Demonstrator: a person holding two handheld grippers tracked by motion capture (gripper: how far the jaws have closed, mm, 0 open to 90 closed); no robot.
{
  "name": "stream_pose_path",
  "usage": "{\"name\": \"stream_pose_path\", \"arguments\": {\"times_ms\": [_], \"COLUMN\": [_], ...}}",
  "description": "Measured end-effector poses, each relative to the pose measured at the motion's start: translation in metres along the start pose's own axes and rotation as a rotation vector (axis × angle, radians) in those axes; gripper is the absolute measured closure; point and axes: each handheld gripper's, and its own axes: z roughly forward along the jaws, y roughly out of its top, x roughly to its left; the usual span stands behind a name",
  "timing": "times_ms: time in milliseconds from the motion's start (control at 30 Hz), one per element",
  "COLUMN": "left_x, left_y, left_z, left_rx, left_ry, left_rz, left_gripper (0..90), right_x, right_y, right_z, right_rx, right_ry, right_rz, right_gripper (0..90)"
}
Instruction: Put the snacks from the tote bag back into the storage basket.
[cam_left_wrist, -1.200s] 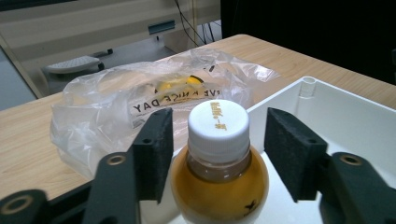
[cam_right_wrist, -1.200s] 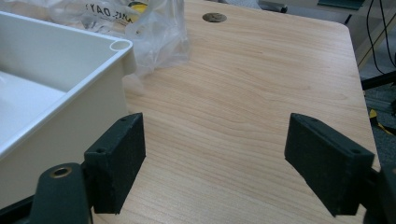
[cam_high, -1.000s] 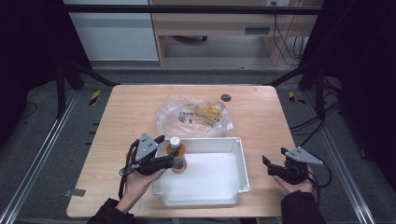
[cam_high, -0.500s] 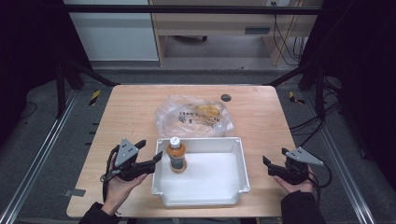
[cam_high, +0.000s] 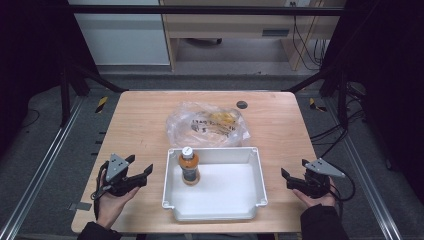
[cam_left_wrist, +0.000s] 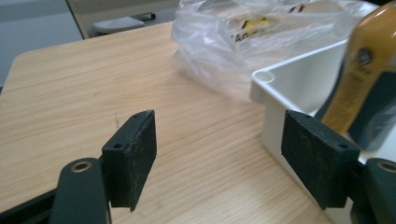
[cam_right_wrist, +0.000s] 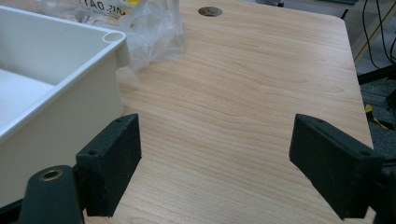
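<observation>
So the left claw (cam_high: 136, 175) is now sitting on the light wooden table (cam_high: 140, 125) just off the left wall of the white rectangular plastic tray (cam_high: 215, 210), jaws spread wide and holding nothing. A second ago it was right over at the small orange-brown bottle with the white cap (cam_high: 189, 167), clamped around it; now it's backed off and let go. The bottle stands upright on its own in the tray's far-left corner, so I'd say that placement is done. In the left claw's own view the bottle (cam_left_wrist: 369, 70) looms close behind the tray corner, past the right jaw.

Behind the tray, touching its far wall as far as I can tell, is the crinkled clear plastic bag with yellow stuff inside (cam_high: 207, 125), which hasn't budged.

Over on the right, the right claw (cam_high: 291, 181) hasn't moved at all: wide open, empty, parked near the tray's right wall. My guess is the bag's contents are next.
</observation>
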Motion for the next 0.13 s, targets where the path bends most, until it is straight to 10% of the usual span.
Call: {"name": "stream_pose_path", "arguments": {"times_ms": [133], "left_x": [0.0058], "left_y": [-0.0045], "left_z": [0.0085], "left_rx": [0.04], "left_ry": [0.002], "left_rz": [0.013], "left_gripper": [26.4], "right_x": [0.0003], "right_y": [-0.0004], "right_z": [0.0004], "right_rx": [0.001], "right_ry": [0.001], "right_rz": [-0.005], "right_gripper": [17.0]}}
